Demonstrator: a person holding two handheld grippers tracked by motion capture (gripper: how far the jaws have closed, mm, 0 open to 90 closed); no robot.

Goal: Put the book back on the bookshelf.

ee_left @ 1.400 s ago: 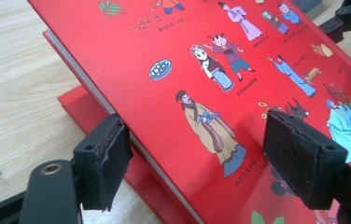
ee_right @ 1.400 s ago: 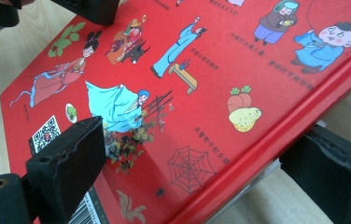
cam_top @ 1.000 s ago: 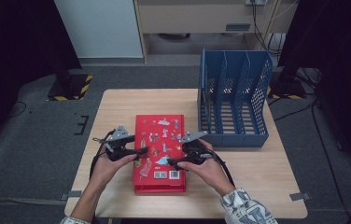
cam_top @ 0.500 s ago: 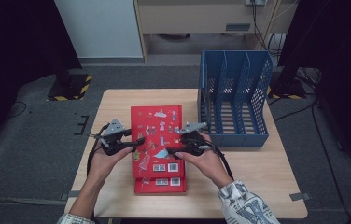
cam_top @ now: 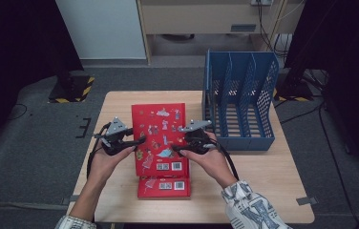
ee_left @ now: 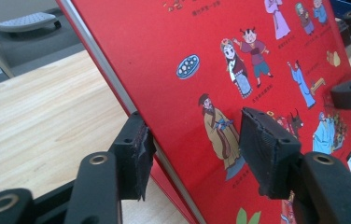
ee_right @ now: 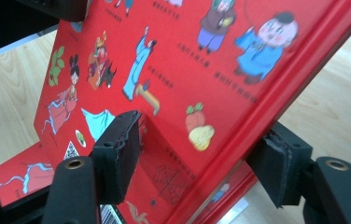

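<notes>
High view: top red book (cam_top: pixel 159 133) tilted up off a second red book (cam_top: pixel 164 186) mid-table, blue file rack (cam_top: pixel 239 102) far right, likely its destination
Left gripper view: left gripper (ee_left: pixel 190 154) jaws just closed, clamping its left edge
Right gripper view: right gripper (ee_right: pixel 199 154) likewise clamps its right edge, sharing the load

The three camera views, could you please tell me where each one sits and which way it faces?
High view: above the person's side of the table, looking forward and down; shows forearms, both hands, left gripper, right gripper, blue rack.
Left gripper view: rides on the left gripper, looking along its jaws at the tilted red book.
Right gripper view: rides on the right gripper, jaws astride the book's opposite edge.
Shared: the red book, and a second red book lying on the table.
</notes>
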